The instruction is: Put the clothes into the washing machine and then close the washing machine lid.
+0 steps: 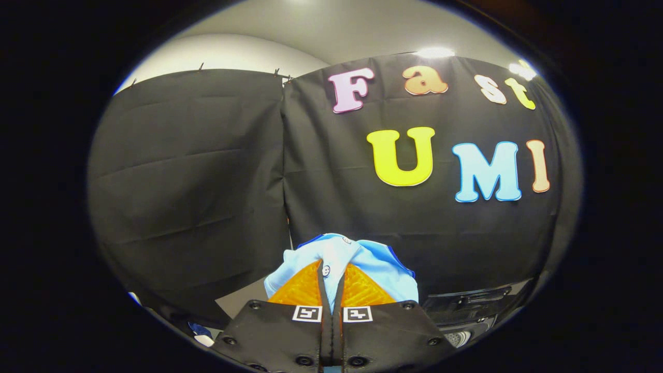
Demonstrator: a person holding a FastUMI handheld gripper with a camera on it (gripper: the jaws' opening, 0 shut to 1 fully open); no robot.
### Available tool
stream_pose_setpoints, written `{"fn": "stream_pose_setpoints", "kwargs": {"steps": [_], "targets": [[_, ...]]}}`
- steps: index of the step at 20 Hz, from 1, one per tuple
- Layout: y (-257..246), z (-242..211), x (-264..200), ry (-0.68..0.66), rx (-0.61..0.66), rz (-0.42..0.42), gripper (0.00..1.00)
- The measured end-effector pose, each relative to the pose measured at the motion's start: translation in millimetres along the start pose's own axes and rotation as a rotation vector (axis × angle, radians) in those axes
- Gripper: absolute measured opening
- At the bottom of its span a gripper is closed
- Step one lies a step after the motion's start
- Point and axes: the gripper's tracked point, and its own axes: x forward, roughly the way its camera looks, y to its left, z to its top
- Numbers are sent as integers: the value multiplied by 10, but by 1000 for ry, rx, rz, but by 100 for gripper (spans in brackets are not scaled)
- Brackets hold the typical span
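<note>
as jaws pinch together, gripper (331, 282) clamps light-blue shirt (362, 259)

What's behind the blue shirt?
Behind the shirt, pinched in the gripper, hangs the black cloth wall. A dark machine part peeks out low beside it. Whatever sits straight behind the shirt is covered.

Gripper (331, 282) fingers, pinched together on a light-blue garment (342, 259), ride high in open air before the booth's black cloth wall (207, 171), the only barrier from ten through two o'clock. The bunched cloth bulges over both fingertips, blocking the line dead ahead at twelve. Low at four o'clock lies a dark machine panel (476, 305), well below the fingers.
</note>
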Motion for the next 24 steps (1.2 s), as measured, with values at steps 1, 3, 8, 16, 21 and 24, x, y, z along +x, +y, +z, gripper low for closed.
{"fn": "stream_pose_setpoints", "kwargs": {"steps": [1,3,8,16,21,24], "targets": [[-141,-10,-64,0,6,-17,1],[-470,-15,-172,-1,19,-61,1],[-1256,-64,-501,-3,80,-171,1],[-2092,-255,-968,-8,106,-301,1],[-2297,-767,-968,58,114,-326,1],[-2364,-1128,-909,99,119,-328,1]]}}
